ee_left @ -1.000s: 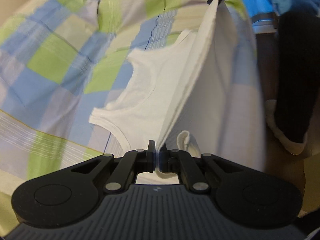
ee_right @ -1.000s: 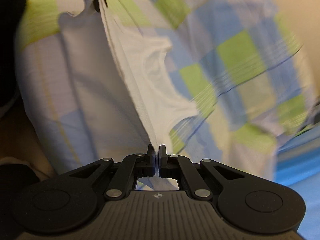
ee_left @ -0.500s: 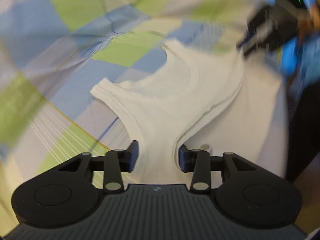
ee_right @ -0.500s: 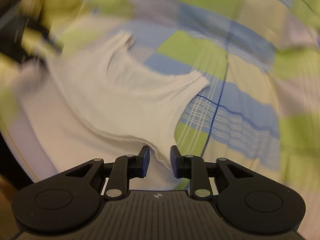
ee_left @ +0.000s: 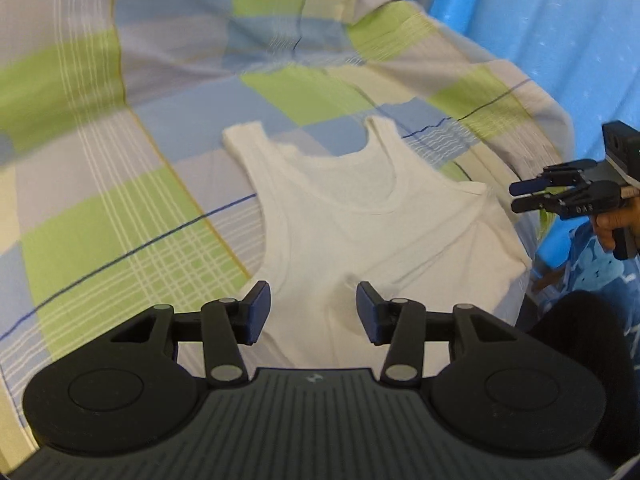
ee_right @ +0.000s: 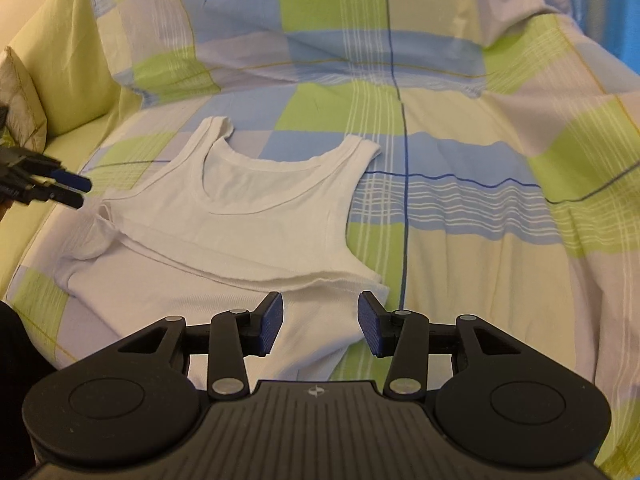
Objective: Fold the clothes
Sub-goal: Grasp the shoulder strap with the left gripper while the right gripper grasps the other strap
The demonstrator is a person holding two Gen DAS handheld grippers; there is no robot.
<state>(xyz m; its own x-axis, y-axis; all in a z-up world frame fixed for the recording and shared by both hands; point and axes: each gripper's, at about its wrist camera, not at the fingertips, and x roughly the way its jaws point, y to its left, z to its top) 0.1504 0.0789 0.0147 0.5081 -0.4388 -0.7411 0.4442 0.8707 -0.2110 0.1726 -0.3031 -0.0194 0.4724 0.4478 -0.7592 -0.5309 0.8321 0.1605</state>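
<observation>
A white tank top [ee_left: 360, 232] lies flat on the checked bedsheet [ee_left: 120, 208], straps pointing away, with its lower part folded up over the chest [ee_right: 248, 240]. My left gripper [ee_left: 313, 312] hovers open over the near edge of the garment, nothing between its fingers. My right gripper [ee_right: 321, 322] is open too, above the near right corner of the top. In the left wrist view the right gripper [ee_left: 520, 196] shows at the right edge, held by a hand. The left gripper [ee_right: 76, 192] appears at the left edge of the right wrist view.
A pillow [ee_right: 320, 32] in the same blue, green and cream check lies beyond the top. A yellow-green cushion [ee_right: 52, 80] sits at the left. Blue fabric [ee_left: 560, 40] borders the bed on the right, and a dark trouser leg [ee_left: 580, 340] stands close by.
Both grippers were shut on the raised hem of the tank top; they have laid it over the garment, opened and drawn back. The top now rests folded on the bed.
</observation>
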